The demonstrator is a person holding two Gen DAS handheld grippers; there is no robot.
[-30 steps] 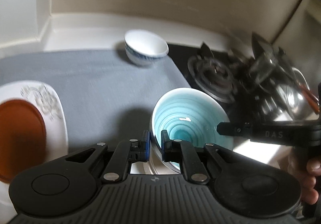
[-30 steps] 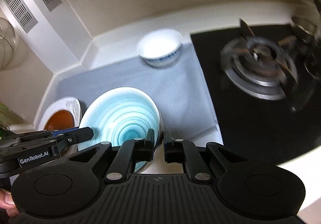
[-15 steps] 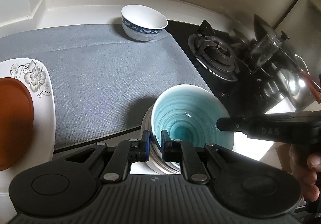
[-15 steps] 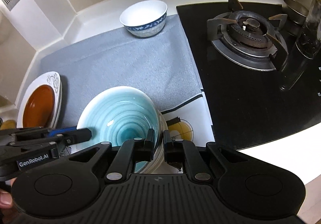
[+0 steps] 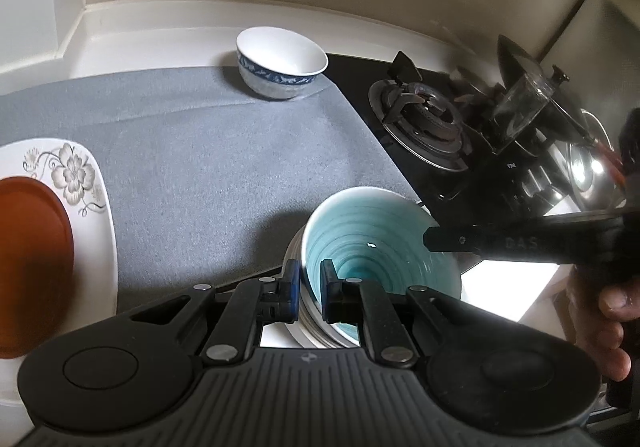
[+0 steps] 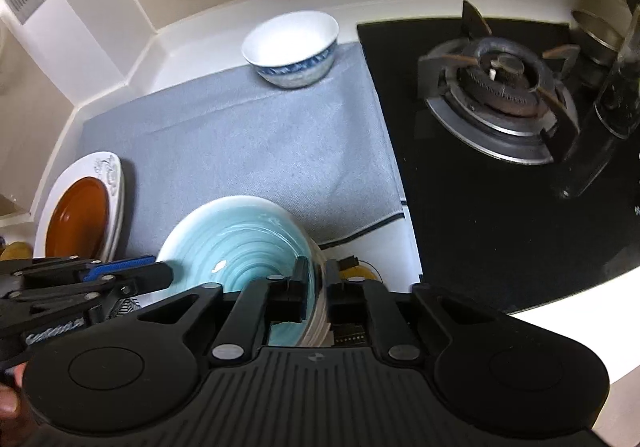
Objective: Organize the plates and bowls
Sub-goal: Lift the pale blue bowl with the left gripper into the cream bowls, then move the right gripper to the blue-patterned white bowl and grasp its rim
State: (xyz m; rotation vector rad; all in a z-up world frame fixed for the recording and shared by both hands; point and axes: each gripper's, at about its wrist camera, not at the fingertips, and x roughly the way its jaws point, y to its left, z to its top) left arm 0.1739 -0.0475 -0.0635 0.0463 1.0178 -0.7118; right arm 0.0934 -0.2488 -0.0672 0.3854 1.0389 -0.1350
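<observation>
The turquoise bowl (image 5: 380, 247), ringed inside and white outside, is nested in a short stack of pale dishes (image 5: 298, 287) at the near edge of the counter, partly over the front corner of the grey mat (image 5: 224, 167).

Your left gripper (image 5: 310, 287) is pinched on the bowl's rim at about 7 o'clock in its own view: one blue-faced pad (image 5: 291, 285) sits outside the wall, the other inside. Your right gripper (image 6: 318, 289) is clamped on the opposite rim, at about 4 o'clock of the bowl in the right wrist view, again with one finger inside and one outside; whether it also takes in the dish edges below cannot be told. In the left view that right gripper enters from 3 o'clock, with your hand (image 5: 600, 323) behind it.

Outward from the bowl: a white bowl with a blue band (image 5: 282, 63) stands upright at the far corner of the mat, toward 12 o'clock, well apart. At 9 o'clock lies a white floral plate (image 5: 76, 175) with a brown dish (image 5: 32, 267) on top. To 2 o'clock is the black hob (image 6: 480, 207) with its gas burner (image 6: 500, 87) and a clear glass jar (image 5: 520, 107) beyond. A printed card (image 6: 360, 269) shows on the counter beside the stack.
</observation>
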